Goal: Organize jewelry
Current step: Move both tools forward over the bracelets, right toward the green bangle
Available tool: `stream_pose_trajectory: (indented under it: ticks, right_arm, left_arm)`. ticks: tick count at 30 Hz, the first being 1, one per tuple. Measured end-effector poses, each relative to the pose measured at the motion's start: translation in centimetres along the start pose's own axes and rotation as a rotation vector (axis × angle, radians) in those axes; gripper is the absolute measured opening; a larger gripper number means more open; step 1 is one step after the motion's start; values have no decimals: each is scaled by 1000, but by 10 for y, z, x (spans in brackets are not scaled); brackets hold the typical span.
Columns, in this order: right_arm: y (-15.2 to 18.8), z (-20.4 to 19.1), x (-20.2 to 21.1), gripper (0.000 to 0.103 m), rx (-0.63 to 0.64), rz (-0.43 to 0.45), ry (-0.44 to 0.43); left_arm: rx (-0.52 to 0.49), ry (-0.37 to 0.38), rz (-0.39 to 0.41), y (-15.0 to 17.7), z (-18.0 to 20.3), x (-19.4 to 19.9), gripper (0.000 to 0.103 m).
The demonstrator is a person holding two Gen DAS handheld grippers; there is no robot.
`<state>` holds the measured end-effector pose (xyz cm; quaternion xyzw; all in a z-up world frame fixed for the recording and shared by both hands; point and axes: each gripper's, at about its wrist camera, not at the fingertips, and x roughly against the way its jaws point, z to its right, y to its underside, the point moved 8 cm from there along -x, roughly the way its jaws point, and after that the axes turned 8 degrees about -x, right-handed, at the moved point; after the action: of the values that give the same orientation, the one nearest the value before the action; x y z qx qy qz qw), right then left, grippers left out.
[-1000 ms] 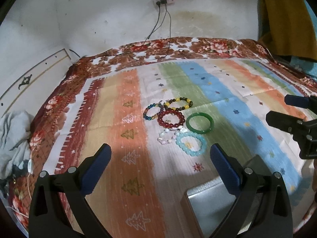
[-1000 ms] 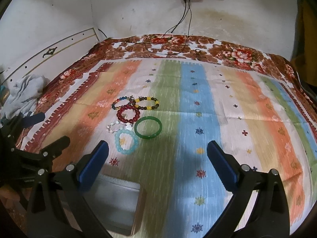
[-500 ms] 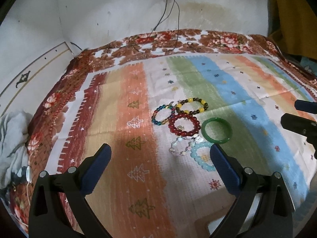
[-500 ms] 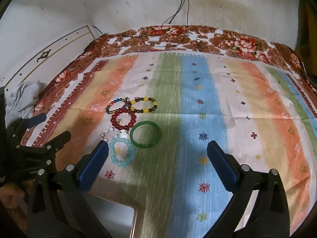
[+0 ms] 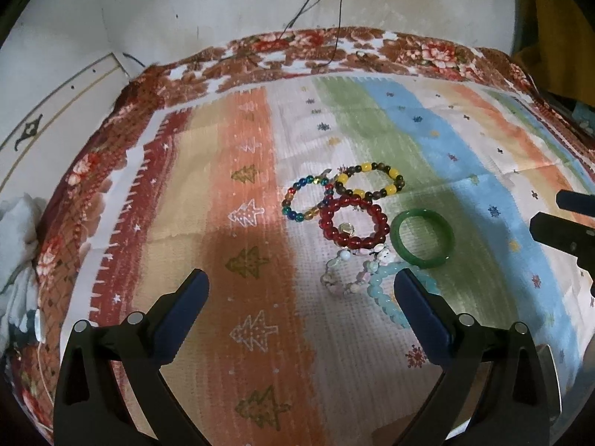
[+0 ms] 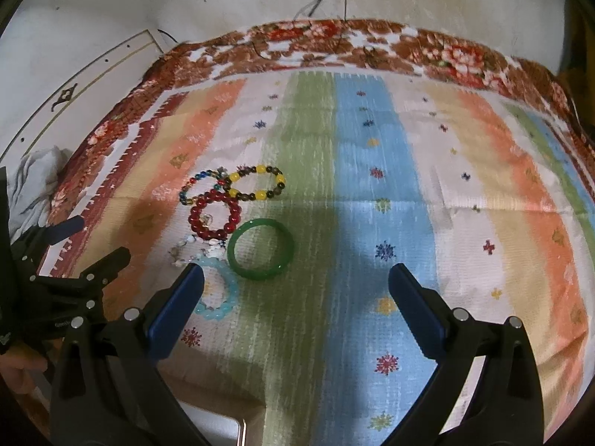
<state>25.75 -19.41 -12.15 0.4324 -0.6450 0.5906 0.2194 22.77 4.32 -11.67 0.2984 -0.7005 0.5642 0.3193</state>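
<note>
Several bracelets lie in a cluster on the striped bedspread [image 5: 208, 193]: a green bangle [image 5: 422, 238] [image 6: 261, 249], a red bead bracelet [image 5: 352, 223] [image 6: 214, 216], a yellow-and-dark bead bracelet [image 5: 369, 183] [image 6: 257, 183], a multicolour bead bracelet [image 5: 305, 199] [image 6: 196, 186], a white bead bracelet [image 5: 346, 274] [image 6: 185, 249] and a pale blue bead bracelet [image 5: 386, 297] [image 6: 220, 293]. My left gripper [image 5: 301, 297] is open and empty, just short of the cluster. My right gripper [image 6: 296, 290] is open and empty, with the green bangle just ahead of its left finger [image 6: 174, 308].
A metal box [image 6: 219, 423] sits at the near edge of the bed, under the grippers. A grey cloth [image 5: 18, 252] lies off the left side. Cables [image 5: 334, 11] hang down the back wall. An ochre cloth [image 5: 554, 26] hangs at the right.
Both grippers have moved forward and lower toward the bracelets, which now look larger and closer. The metal box has slid almost out of view below. Both grippers stay open.
</note>
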Motion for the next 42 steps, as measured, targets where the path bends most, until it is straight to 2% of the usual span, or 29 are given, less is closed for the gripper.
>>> stream_pose_trajectory:
  ticks: [7, 13, 19, 30, 42]
  right_arm:
    - [1, 8, -20, 98, -70, -99, 2]
    - [1, 10, -37, 98, -59, -151, 18]
    - [3, 6, -53, 98, -54, -207, 13]
    - [6, 3, -83, 98, -69, -291, -5]
    - [3, 4, -106, 98, -74, -338, 15]
  left_arm:
    - [17, 16, -77, 1, -7, -25, 98]
    - [32, 62, -138, 3, -7, -40, 97]
    - [8, 66, -200, 7, -5, -58, 97]
    - [-22, 86, -258, 6, -1, -82, 97]
    - [-54, 59, -295, 10, 1, -102, 97]
